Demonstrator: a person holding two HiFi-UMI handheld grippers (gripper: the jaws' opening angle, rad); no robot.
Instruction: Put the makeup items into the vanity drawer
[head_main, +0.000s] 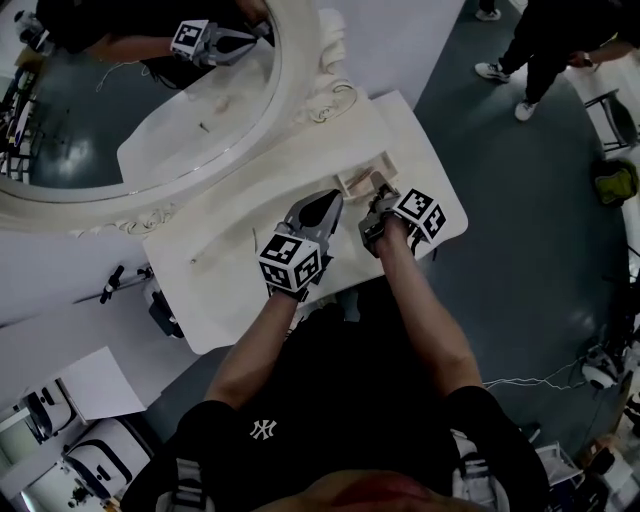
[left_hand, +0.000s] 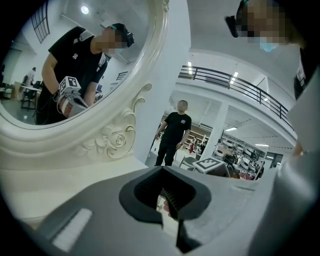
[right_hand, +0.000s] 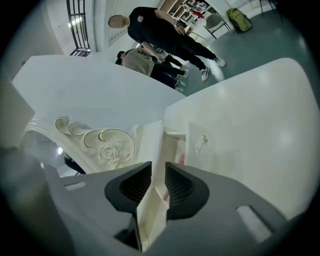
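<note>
A small white drawer (head_main: 356, 180) stands open on the white vanity top (head_main: 240, 250), under the carved mirror frame (head_main: 330, 95). My right gripper (head_main: 381, 188) straddles one thin wall of that drawer (right_hand: 156, 150); the wall runs between the pads of the right gripper (right_hand: 152, 182), with a slim gap on its right side, so the gripper is open. A red item (right_hand: 180, 160) lies inside the drawer. My left gripper (head_main: 333, 197) hovers just left of the drawer, its jaws nearly together. A thin pale strip with red marks shows between the pads of the left gripper (left_hand: 167, 210); whether it is a held thing is unclear.
The oval mirror (head_main: 120, 110) rises behind the vanity top and reflects me. The top's near edge (head_main: 330, 300) is at my body. People stand on the grey floor at the upper right (head_main: 530, 50). Equipment cases (head_main: 60, 450) and cables lie at the lower left.
</note>
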